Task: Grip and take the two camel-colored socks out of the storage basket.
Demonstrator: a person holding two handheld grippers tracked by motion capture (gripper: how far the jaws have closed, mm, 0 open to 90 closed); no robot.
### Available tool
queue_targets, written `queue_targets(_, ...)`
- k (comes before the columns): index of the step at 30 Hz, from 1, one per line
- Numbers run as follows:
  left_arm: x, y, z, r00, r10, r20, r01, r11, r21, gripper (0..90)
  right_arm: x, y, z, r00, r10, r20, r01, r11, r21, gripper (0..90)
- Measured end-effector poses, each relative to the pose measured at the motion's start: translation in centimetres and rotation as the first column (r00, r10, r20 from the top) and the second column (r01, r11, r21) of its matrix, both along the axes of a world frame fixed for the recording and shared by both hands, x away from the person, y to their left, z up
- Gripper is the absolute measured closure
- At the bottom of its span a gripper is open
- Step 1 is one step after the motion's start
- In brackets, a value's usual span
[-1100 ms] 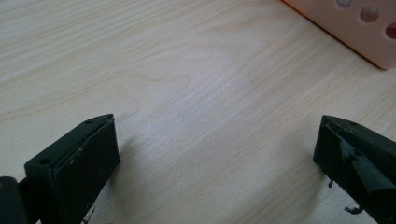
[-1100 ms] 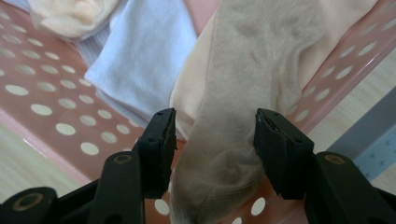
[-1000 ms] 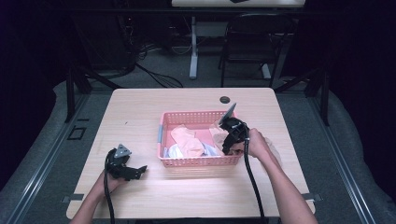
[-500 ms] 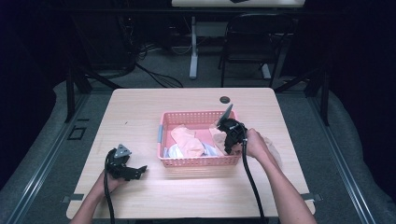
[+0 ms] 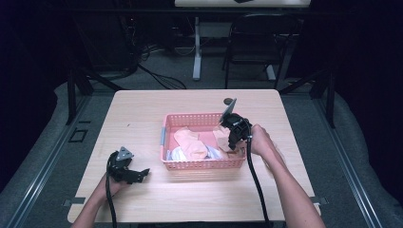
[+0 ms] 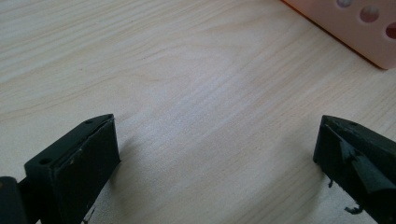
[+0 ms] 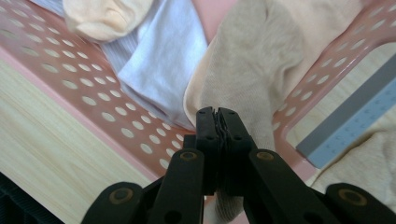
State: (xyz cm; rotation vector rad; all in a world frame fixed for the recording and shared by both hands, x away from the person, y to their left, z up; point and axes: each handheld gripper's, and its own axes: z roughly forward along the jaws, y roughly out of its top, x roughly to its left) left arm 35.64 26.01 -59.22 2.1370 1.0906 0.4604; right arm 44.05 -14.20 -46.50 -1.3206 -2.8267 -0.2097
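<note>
A pink perforated basket (image 5: 204, 164) holding several socks and cloths stands mid-table. My right gripper (image 5: 232, 141) reaches down into its right end. In the right gripper view its jaws have just closed, and the right gripper (image 7: 217, 114) is shut on a beige sock (image 7: 252, 70), which shows between the pads. A pale blue cloth (image 7: 159, 65) and a peach sock (image 7: 100, 18) lie beside it in the basket (image 7: 93, 107). My left gripper (image 5: 135, 175) rests on the table left of the basket. In its own view the left gripper (image 6: 215, 140) is open with bare wood between its jaws.
A small dark round object (image 5: 229, 100) lies behind the basket. A grey ruled strip (image 7: 350, 119) and a beige cloth (image 7: 369, 163) lie just outside the basket's right end. A corner of the basket (image 6: 355, 28) appears beyond the left jaws. A chair (image 5: 256, 42) stands past the table.
The right gripper has closed on the beige sock and lifted slightly at the basket's right end. The left gripper has stayed in place.
</note>
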Motion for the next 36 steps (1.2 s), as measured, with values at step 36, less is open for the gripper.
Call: queue_targets(36,0.0,0.0,0.0,1.0000,-0.001,-0.001,0.001,1.0000,0.000,0.0,0.0,1.6,9.8,0.9894,0.042,0.139,-0.047,0.998,0.031,87.6)
